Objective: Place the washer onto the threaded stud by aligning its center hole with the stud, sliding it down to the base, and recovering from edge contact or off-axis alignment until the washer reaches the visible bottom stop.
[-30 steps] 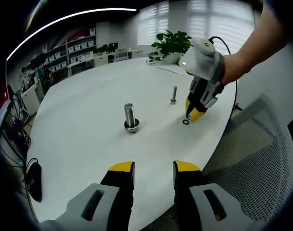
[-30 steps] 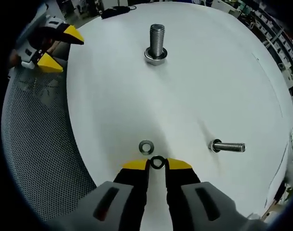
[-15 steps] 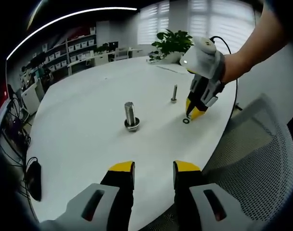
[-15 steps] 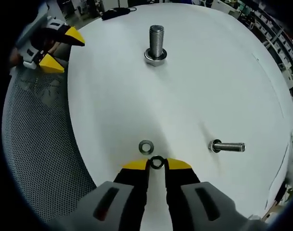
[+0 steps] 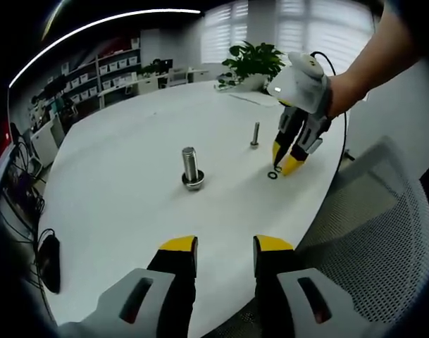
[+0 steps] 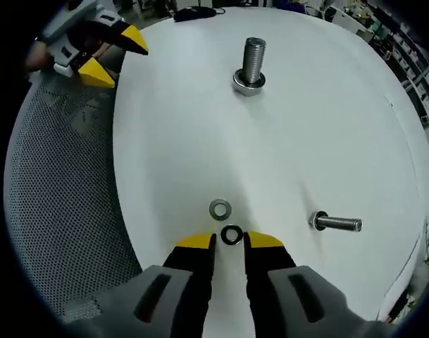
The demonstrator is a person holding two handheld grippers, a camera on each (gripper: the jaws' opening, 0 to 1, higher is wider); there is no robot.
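A large threaded stud point(image 5: 191, 167) point(image 6: 251, 65) stands upright mid-table with a washer round its base. A thinner stud point(image 5: 255, 135) point(image 6: 335, 224) stands nearer the right gripper. My right gripper point(image 6: 230, 241) point(image 5: 284, 162) is shut on a small dark washer point(image 6: 231, 234) at its very tips, just above the table near the edge. A second, grey washer point(image 6: 220, 209) point(image 5: 272, 175) lies flat just ahead of it. My left gripper point(image 5: 225, 246) point(image 6: 101, 51) hovers open and empty over the near table edge, far from both studs.
The round white table point(image 5: 122, 176) point(image 6: 327, 127) is bordered by a grey mesh chair point(image 5: 383, 232) point(image 6: 59, 211). A black mouse point(image 5: 50, 264) lies at the table's left. Shelves and a potted plant point(image 5: 253, 63) stand in the background.
My right gripper has lifted and tilted slightly, keeping the dark washer at its tips. The left gripper has stayed still.
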